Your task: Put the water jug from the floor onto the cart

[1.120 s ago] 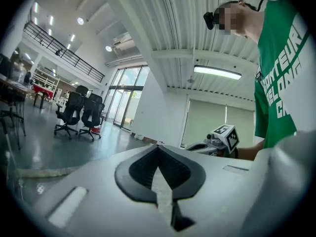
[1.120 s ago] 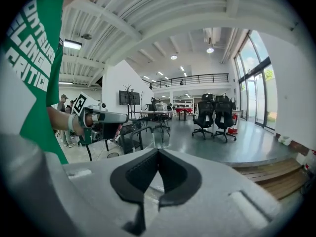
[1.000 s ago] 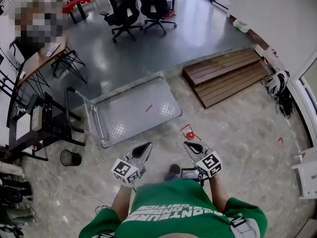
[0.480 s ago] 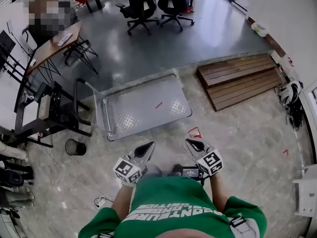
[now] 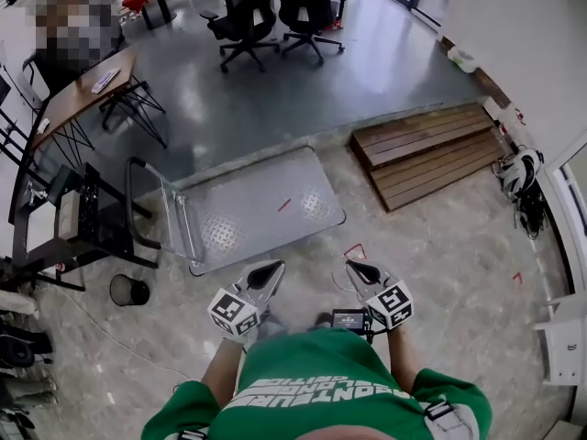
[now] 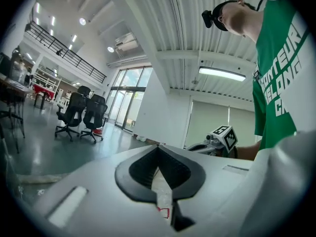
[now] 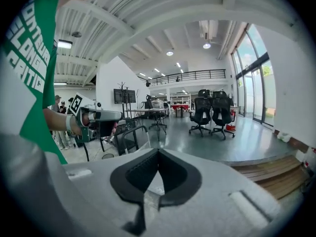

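- Left gripper (image 5: 264, 273) and right gripper (image 5: 360, 270): both pressed together, nothing pinched.
- Platform cart (image 5: 248, 211) ahead; water jug not in view.
- Likely pre-pickup: the next move calls for finding the jug and spreading the jaws.

The green shirt (image 5: 316, 392) is cut off by the head view's lower edge, and the red mark (image 5: 284, 205) on the cart (image 5: 248, 216) is too small to be identified.
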Tool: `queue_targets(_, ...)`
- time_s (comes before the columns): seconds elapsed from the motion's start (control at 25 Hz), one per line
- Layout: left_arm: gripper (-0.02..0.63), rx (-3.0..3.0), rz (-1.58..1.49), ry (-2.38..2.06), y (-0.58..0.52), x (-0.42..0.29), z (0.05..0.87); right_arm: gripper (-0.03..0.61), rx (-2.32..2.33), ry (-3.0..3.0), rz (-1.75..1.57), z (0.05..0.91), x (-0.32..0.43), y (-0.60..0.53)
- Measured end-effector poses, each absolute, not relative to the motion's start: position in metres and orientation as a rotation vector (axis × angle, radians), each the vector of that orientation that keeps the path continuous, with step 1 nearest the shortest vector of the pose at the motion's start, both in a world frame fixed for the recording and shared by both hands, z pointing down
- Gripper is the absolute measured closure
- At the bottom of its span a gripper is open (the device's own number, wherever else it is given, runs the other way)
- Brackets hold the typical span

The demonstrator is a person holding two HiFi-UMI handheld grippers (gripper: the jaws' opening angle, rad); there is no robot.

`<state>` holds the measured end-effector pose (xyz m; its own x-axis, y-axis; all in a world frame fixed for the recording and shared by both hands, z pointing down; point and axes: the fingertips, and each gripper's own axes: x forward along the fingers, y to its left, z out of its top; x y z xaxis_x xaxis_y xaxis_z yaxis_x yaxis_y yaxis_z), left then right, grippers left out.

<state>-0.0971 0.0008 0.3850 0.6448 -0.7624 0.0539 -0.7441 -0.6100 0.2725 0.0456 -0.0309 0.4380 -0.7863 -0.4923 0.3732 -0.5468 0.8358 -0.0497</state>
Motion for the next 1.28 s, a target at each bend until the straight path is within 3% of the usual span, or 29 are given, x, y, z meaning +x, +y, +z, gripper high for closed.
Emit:
queue_targets(0.6,0.6,2.594,-0.166,-1.091,-0.025,-0.224,0.402,0.584,0.795,-2.581,0.142,0.45,-0.098,-0.045)
queue_targets(0.88,0.599,2.574,-0.204,-1.042,-0.034,-0.245,0.409,0.584,0.957,-2.479,0.196,0.458,-0.076,-0.049)
queue_targets(1.28,0.599,2.588,-0.185,-0.983,-0.057,-0.222,0.411,0.584,1.117,-2.371,0.158,0.465,-0.021,-0.108)
